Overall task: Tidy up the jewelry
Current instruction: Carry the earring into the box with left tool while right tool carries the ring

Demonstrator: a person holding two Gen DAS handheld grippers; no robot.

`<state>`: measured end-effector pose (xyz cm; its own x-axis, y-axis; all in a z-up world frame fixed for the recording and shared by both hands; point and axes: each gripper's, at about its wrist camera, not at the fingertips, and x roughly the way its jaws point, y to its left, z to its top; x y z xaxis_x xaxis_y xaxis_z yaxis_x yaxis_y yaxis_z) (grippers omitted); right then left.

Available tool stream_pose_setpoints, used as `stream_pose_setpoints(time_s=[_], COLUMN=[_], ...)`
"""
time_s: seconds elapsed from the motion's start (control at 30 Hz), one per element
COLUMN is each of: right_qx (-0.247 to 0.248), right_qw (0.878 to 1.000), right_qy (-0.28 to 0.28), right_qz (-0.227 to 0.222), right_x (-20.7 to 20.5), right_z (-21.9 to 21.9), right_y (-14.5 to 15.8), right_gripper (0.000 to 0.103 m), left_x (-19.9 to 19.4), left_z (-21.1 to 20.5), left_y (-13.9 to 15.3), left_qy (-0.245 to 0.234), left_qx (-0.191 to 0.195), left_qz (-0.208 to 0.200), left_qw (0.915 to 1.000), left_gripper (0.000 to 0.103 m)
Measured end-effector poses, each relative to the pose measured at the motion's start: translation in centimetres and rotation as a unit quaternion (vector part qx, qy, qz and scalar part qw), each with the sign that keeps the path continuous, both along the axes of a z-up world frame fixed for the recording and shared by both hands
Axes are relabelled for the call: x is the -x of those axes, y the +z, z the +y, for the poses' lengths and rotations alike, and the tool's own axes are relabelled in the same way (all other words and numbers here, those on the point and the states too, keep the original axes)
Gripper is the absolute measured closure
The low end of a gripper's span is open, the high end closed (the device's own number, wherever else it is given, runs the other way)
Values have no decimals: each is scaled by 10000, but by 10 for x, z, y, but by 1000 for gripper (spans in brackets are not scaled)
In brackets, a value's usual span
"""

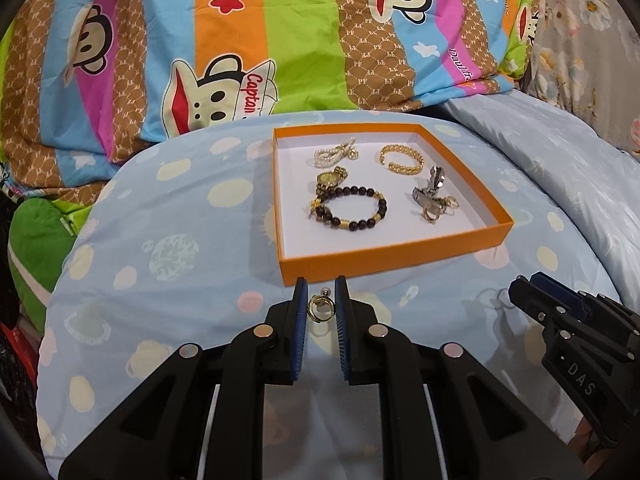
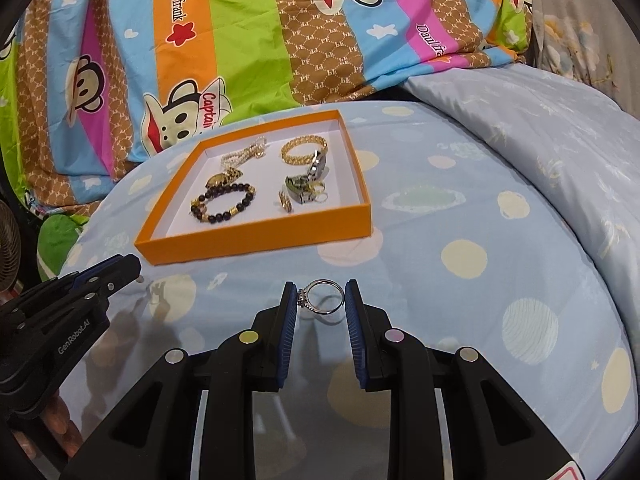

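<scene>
In the left wrist view my left gripper (image 1: pixel 321 294) is shut on a small gold earring (image 1: pixel 318 308), held just above the blue spotted bedding in front of the orange box (image 1: pixel 392 258). In the right wrist view my right gripper (image 2: pixel 321 292) is shut on a silver ring (image 2: pixel 325 298) with a stone setting, also lifted off the bedding. The orange box (image 2: pixel 256 236) holds a pearl necklace (image 1: pixel 334 154), a gold bangle (image 1: pixel 400 158), a gold watch (image 1: pixel 330 180), a black bead bracelet (image 1: pixel 350 210) and a silver watch (image 1: pixel 430 194). Each view shows the other gripper at its side (image 1: pixel 520 292) (image 2: pixel 134 264).
The box sits on a rounded light blue cushion (image 1: pixel 180 272) with pale spots. A striped cartoon-monkey blanket (image 1: pixel 200 60) is piled behind it, and a pale blue quilt (image 2: pixel 540 140) rises at the right. A green pillow (image 1: pixel 36 248) lies at the left edge.
</scene>
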<state>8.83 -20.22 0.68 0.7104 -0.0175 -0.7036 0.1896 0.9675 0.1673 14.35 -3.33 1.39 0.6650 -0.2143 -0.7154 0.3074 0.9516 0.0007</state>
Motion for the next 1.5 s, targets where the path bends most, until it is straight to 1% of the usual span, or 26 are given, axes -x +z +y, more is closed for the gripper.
stream_pose_setpoints(time_s=[0.33, 0.5, 0.7, 1.13, 1.5], right_qx=[117, 207, 205, 192, 154], right_qw=[9996, 9993, 9992, 9992, 9995], right_qy=[58, 87, 105, 141, 195], right_qz=[-245, -308, -329, -330, -217], right_x=[-31, -49, -63, -83, -108], right_z=[0, 0, -1, -4, -9], right_y=[24, 30, 32, 30, 20], right_gripper=[80, 80, 80, 80, 80], left_x=[-32, -47, -62, -79, -96], left_z=[-8, -12, -15, -18, -23], left_y=[14, 15, 14, 7, 6], left_qy=[9, 10, 28, 81, 156], left_qx=[1, -9, 1, -6, -2], left_qz=[-193, -211, -217, -173, -188], left_qw=[9998, 9998, 9998, 9998, 9997], left_gripper=[90, 90, 90, 90, 90])
